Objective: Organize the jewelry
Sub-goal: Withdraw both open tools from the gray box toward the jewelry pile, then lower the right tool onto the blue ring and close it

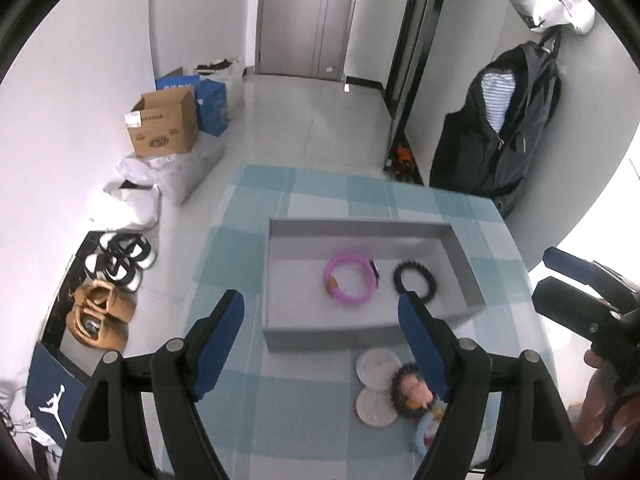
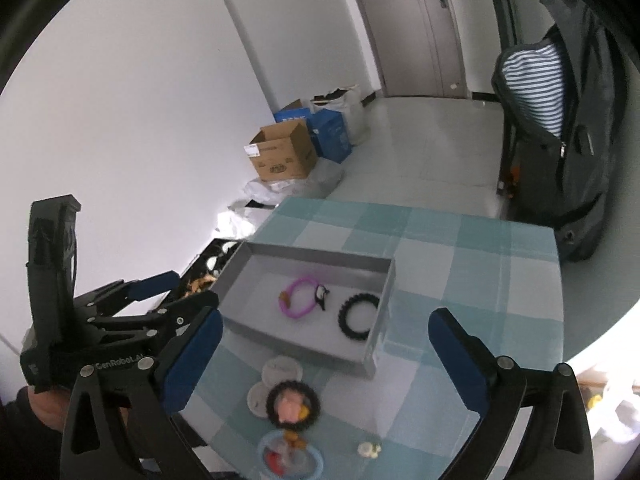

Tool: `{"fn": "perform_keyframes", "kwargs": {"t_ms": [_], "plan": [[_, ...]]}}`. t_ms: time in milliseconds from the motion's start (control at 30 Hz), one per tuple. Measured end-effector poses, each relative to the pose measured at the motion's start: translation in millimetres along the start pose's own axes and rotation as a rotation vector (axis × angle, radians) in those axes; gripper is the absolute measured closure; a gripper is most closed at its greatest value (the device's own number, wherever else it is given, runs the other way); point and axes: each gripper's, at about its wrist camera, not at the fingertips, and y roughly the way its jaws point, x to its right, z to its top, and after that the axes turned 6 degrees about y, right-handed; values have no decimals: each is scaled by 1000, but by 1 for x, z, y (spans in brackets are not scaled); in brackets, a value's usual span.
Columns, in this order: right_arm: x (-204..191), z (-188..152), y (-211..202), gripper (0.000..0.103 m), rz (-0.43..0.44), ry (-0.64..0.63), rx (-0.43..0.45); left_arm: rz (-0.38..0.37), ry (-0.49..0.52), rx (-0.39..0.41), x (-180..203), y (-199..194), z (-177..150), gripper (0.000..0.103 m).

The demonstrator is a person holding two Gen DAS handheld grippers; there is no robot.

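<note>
Covering the table, a teal-and-white checked cloth [image 1: 320,196] meets pale floor tiles and a cardboard box [image 1: 164,128] at the wall. A shallow grey rectangular tray [image 1: 276,280] holds a smooth pink bracelet [image 1: 347,280], then a black beaded bracelet [image 1: 416,280]. Left gripper [image 1: 320,356] and right gripper [image 2: 324,360] stand wide, empty.

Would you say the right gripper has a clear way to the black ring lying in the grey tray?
Probably yes: the right gripper is open and empty, the black ring lies uncovered near the tray's low wall, apart from the pink ring.
</note>
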Motion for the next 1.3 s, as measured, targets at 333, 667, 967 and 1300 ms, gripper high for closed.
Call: {"fn": "perform_keyframes", "kwargs": {"t_ms": [333,667,967,1300], "plan": [[1,-53,-14,0,-20,-4,-34,-65,-61,-30,9,-12,-40,19],[1,-95,-3,0,17,-8,-158,-136,-118,-121,15,-3,-65,19],[-15,-119,28,13,48,4,-290,-96,-175,-91,-8,-9,-67,19],[-32,-120,41,16,-47,-93,-281,-104,-229,-93,-18,-7,-69,19]]}}
